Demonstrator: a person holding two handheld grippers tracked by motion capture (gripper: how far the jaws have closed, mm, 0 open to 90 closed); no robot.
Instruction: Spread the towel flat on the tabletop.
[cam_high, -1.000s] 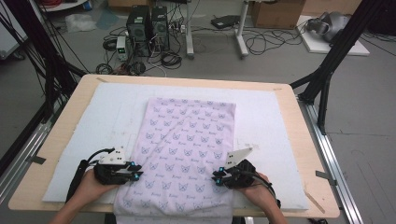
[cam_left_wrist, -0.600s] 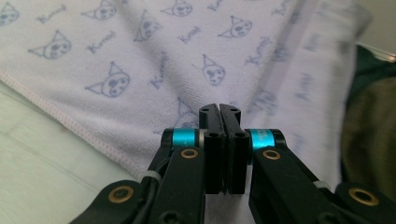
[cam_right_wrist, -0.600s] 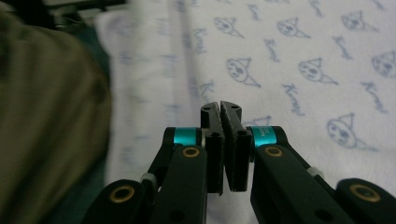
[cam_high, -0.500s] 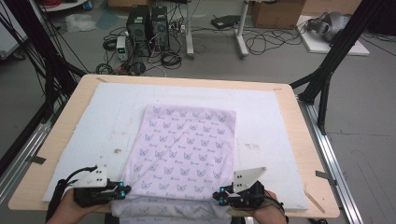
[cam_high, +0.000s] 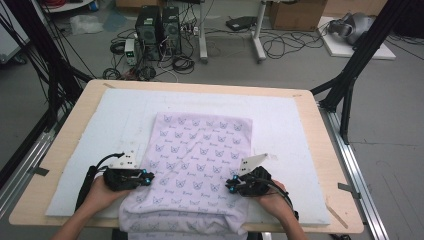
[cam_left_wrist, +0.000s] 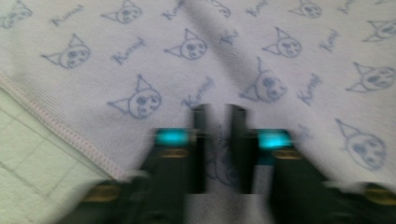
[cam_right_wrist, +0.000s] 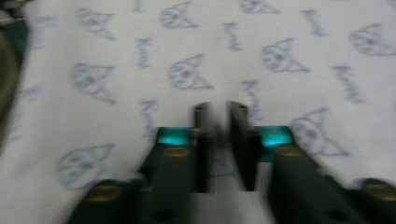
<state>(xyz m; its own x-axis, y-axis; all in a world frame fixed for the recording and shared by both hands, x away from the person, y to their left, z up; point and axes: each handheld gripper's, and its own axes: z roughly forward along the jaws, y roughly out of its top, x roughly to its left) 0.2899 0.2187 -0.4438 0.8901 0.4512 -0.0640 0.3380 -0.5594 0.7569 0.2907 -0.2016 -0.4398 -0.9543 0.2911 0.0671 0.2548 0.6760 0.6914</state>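
A lilac cloth (cam_high: 200, 145) printed with blue cat faces lies flat on the white foam pad (cam_high: 300, 130), and its near end hangs over the table's front edge. My left gripper (cam_high: 149, 177) is at the cloth's left edge near the front, held in a hand. The right gripper (cam_high: 229, 186) is at the cloth's right edge, level with it. In the left gripper view the jaws (cam_left_wrist: 219, 109) stand close together with cloth (cam_left_wrist: 261, 56) pinched between them and a stitched hem (cam_left_wrist: 56, 128) to their left. The right gripper (cam_right_wrist: 219, 107) shows the same narrow pinch over the cloth (cam_right_wrist: 280, 56).
The foam pad covers most of the wooden table (cam_high: 324, 150). Bare pad lies on both sides of the cloth and beyond it. On the floor behind are computer towers (cam_high: 160, 22), cables and a cardboard box (cam_high: 295, 12). Black frame posts (cam_high: 350, 80) flank the table.
Both grippers drew back to the front edge, sliding the cloth toward the person, then moved forward again to its side edges. The cloth's near end now hangs over the table front.
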